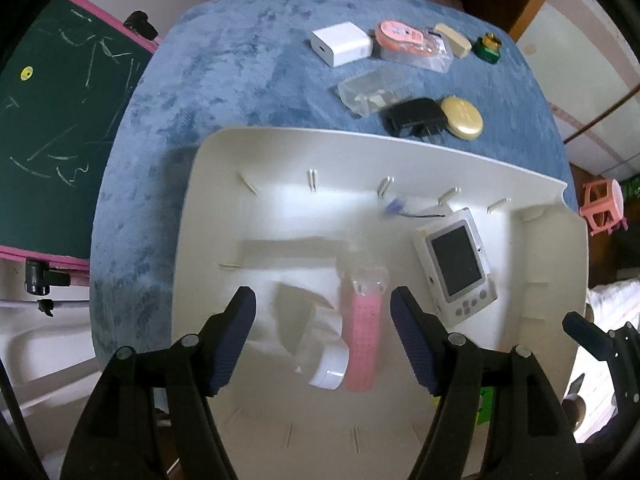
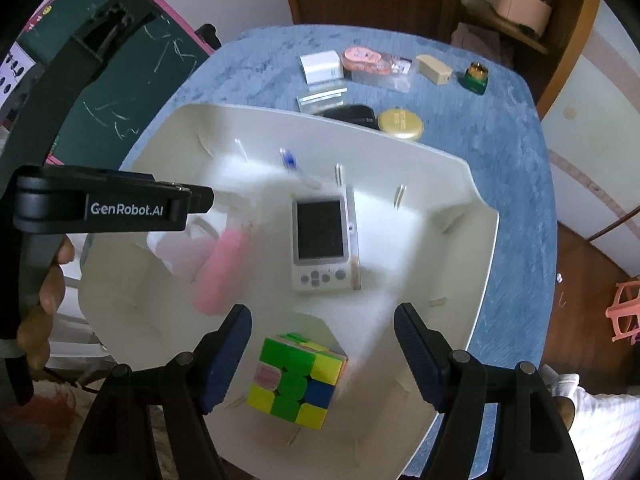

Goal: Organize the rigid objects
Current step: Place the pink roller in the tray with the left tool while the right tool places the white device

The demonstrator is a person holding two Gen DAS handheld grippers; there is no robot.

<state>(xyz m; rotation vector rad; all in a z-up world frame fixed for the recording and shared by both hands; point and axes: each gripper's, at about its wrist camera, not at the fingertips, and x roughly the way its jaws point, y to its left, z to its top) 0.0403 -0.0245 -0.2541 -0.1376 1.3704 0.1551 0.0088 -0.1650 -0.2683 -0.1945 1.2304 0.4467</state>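
left tool: jaws apart, clamping nothing, over pink bottle in white bin | right tool: jaws apart, empty, puzzle cube below in the bin

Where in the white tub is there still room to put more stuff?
Inside the white tub, the bare floor left of the pink item, toward the tub's left wall, is free. So is the strip right of the handheld game. The middle is crowded, and the puzzle cube fills the near side.
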